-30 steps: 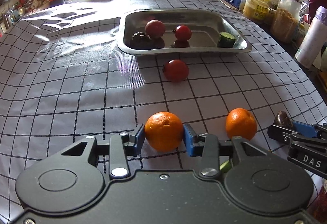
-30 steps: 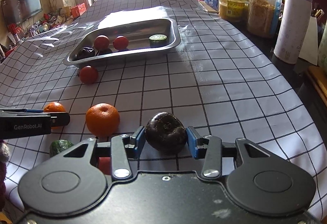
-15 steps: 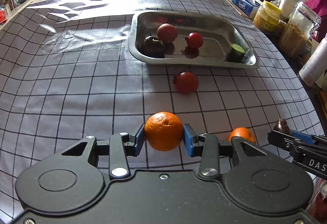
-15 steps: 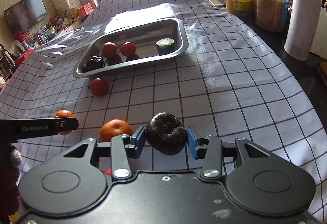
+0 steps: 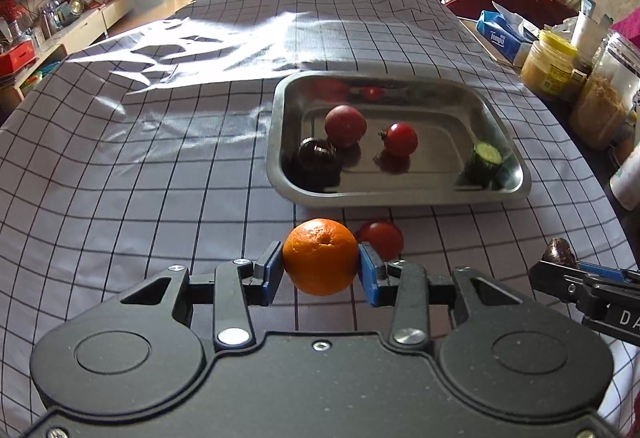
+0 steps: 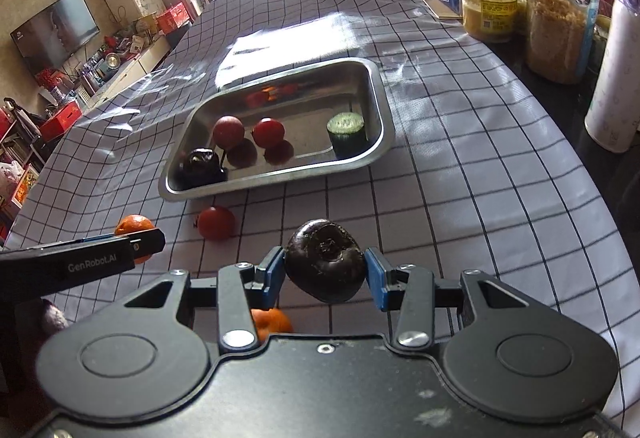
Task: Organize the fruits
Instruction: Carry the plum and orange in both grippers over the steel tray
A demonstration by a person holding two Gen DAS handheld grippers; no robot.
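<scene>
My left gripper (image 5: 321, 274) is shut on an orange (image 5: 321, 256) and holds it above the checked cloth, short of the steel tray (image 5: 400, 194). A dark, nearly black fruit (image 6: 325, 265) sits clamped in my right gripper (image 6: 325, 278), also in the air. In the tray lie a dark fruit (image 5: 316, 158), a red-brown round fruit (image 5: 345, 125), a small tomato (image 5: 400, 139) and a cucumber stub (image 5: 484, 162). One red tomato (image 6: 216, 223) rests on the cloth before the tray. A second orange (image 6: 270, 322) shows under my right gripper's body.
Jars (image 6: 556, 6), a yellow-lidded tub (image 6: 488, 4), a tissue pack (image 5: 504, 38) and a white flask (image 6: 616, 70) line the table's right edge. The checked cloth (image 5: 140, 158) stretches bare to the left of the tray. A hand (image 6: 52, 318) holds the left gripper.
Both grippers have risen and moved toward the tray with their fruit. The tray and the loose tomato now look closer, and the second orange has slipped under the gripper bodies.
</scene>
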